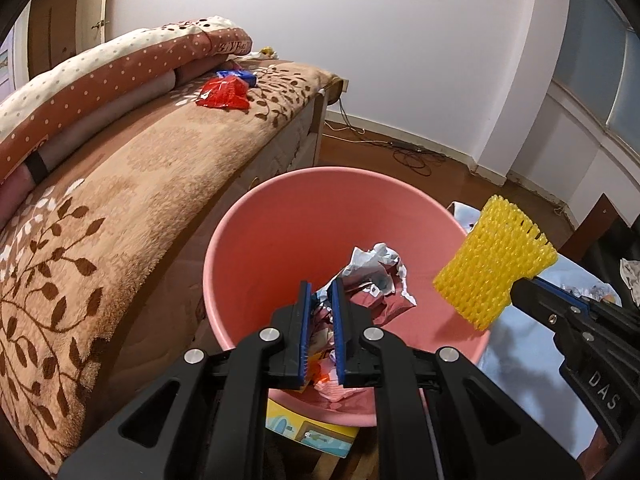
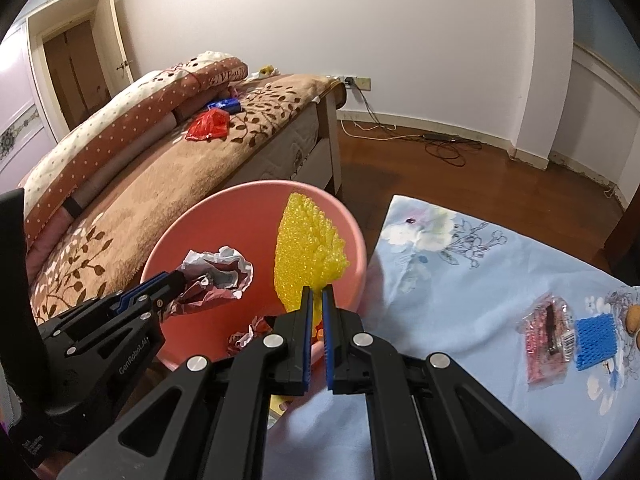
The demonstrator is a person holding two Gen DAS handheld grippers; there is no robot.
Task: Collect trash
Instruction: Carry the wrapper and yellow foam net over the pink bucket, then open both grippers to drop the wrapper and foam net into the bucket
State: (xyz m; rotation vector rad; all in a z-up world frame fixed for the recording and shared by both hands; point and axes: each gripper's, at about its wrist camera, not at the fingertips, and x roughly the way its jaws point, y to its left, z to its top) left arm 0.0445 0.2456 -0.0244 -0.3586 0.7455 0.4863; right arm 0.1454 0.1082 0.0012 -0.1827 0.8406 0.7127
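Trash first: my left claw (image 1: pixel 320 294) is clamped on a crumpled silver-and-red wrapper (image 1: pixel 376 276) over the pink bin (image 1: pixel 248 240), and my right claw (image 2: pixel 317 294) pinches a yellow foam net (image 2: pixel 308 256) above the bin's rim. More scraps lie in the bin. Beyond, on the bed (image 1: pixel 160 168), I see a red wrapper (image 1: pixel 224 94) and a blue packet (image 1: pixel 240 76).

Bright, even indoor light; soft shadows; strong fisheye bending and dark corners; slight motion blur.
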